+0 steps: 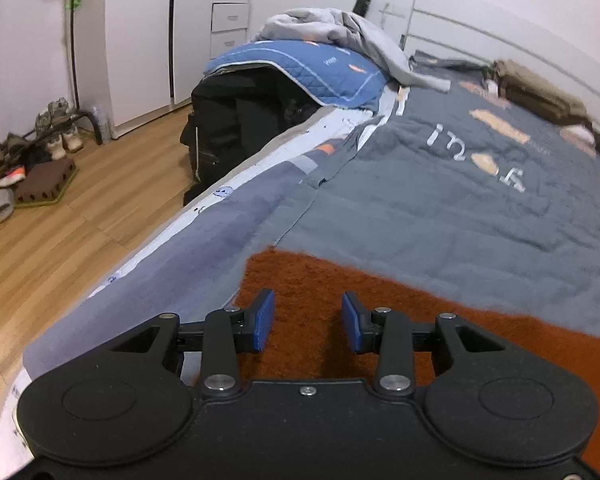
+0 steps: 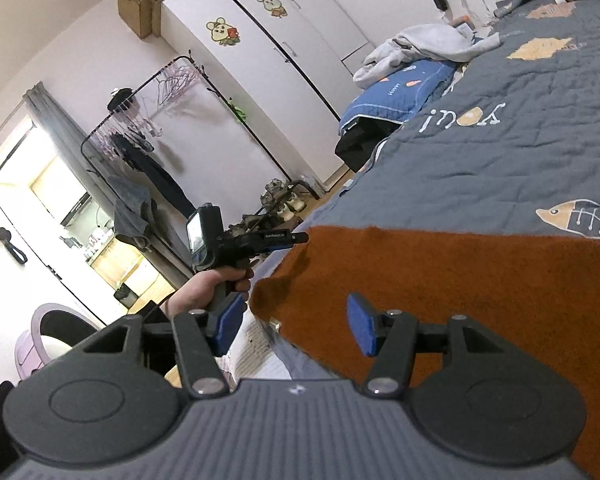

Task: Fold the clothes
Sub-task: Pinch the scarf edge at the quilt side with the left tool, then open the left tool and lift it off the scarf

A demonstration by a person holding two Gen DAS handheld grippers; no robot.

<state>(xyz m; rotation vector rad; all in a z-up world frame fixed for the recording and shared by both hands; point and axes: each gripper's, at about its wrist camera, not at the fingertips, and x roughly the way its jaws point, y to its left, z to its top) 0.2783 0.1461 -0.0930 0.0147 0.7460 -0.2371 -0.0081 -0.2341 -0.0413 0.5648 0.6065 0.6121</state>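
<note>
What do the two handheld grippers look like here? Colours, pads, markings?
Both are black with round-ended bodies and silver pivot pins. The left gripper and the right gripper carry blue ribbed pads on linkage fingers. The right's top plate is grey and ridged. Side on, the left shows a pistol handle and a small screen.

Left gripper (image 1: 308,326): matte black body, two round caps at the back corners, silver pivot pins on the black link arms, one small screw centred on the front edge, blue ribbed pads (image 1: 263,322). Right gripper (image 2: 296,326): same linkage and blue pads (image 2: 362,330), but a grey ribbed top plate with a small screw. A hand (image 2: 204,290) grips a black handle; a dark cable trails from it.
</note>
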